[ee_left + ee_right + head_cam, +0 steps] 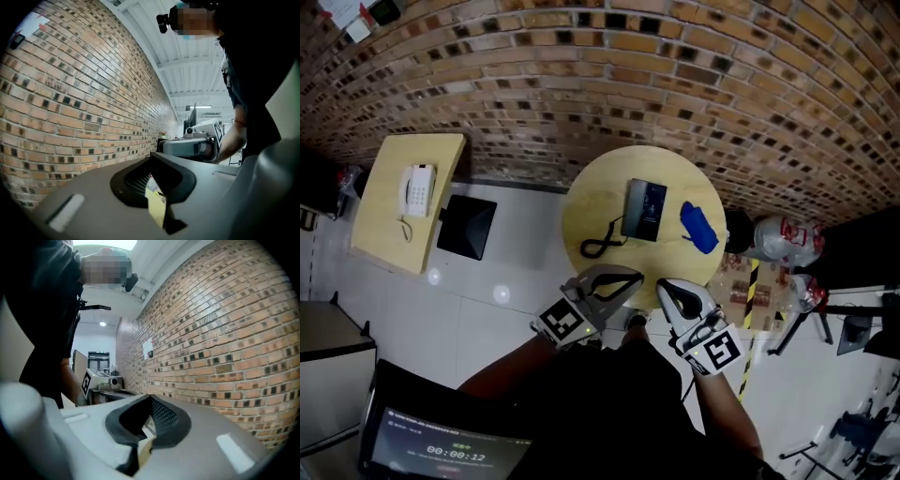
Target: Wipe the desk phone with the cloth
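In the head view a dark desk phone [644, 209] lies on the round wooden table [591, 202], its black cord [600, 246] coiled to its left. A crumpled blue cloth [698, 228] rests on the table just right of the phone. My left gripper [635, 277] and right gripper [662, 287] are side by side over the table's near edge, well short of phone and cloth. Both are shut with nothing between the jaws. The left gripper [151, 156] and the right gripper [151, 397] each face the brick wall, jaws pressed together.
A white phone [417, 190] sits on a smaller wooden table [389, 225] at the left, with a black box [467, 226] on the floor beside it. A plastic bag [783, 239] and striped tape [750, 286] are at the right. A screen [441, 452] glows at the bottom left.
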The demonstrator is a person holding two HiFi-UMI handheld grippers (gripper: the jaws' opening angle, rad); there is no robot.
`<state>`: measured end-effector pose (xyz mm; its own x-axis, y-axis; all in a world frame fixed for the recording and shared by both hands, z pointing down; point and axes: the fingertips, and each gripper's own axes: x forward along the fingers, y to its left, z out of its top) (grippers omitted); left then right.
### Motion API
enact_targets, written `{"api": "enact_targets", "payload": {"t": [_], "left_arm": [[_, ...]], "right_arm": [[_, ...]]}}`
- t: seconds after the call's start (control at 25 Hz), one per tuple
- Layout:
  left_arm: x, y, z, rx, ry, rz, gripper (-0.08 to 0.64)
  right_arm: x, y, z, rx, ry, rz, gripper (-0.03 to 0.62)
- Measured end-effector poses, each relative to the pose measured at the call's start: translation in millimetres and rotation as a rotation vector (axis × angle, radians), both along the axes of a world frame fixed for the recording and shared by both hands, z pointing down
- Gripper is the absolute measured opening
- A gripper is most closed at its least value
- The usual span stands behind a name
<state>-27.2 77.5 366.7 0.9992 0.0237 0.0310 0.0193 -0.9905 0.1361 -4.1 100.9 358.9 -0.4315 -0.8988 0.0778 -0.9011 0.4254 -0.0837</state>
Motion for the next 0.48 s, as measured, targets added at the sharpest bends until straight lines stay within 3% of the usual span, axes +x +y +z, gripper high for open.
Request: {"api": "enact_targets", "payload": {"t": [0.48], "left_arm": [[-15.7,11.2,-11.7,0.032,0.013,0.034,0.002]], "right_arm": [[-24.9,3.2,-0.5,0.003,-0.001,0.006,0.0]]}}
